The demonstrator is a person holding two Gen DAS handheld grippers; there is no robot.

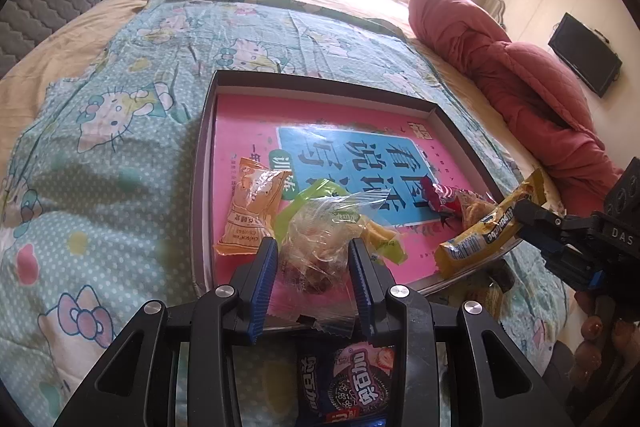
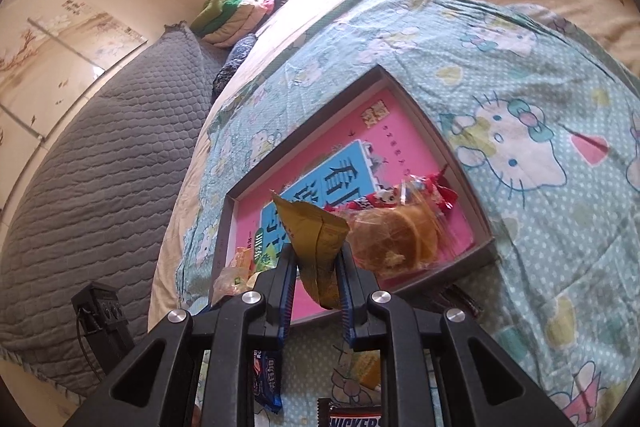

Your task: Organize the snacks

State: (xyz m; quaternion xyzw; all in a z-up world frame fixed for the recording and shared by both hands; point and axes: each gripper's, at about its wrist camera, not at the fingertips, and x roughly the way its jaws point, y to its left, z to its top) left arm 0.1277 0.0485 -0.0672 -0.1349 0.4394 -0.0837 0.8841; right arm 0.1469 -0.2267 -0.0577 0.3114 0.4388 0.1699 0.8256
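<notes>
Your left gripper (image 1: 314,247) pinches the clear snack bag (image 1: 320,239) over the box (image 1: 320,83). Your right gripper (image 2: 318,271) clamps nearly shut on the yellow packet (image 2: 316,239).

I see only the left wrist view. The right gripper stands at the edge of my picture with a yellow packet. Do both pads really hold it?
Observer: Yes. In the right wrist view the right gripper is shut on the yellow packet, with a pad pressing on each side.
Operator: Is any snack outside the box hidden from me?
Observer: A Snickers bar lies on the bedspread, outside the box.
Operator: What lies beside the red wrapper?
Observer: A round cake in a clear wrapper, inside the box near its corner.
</notes>
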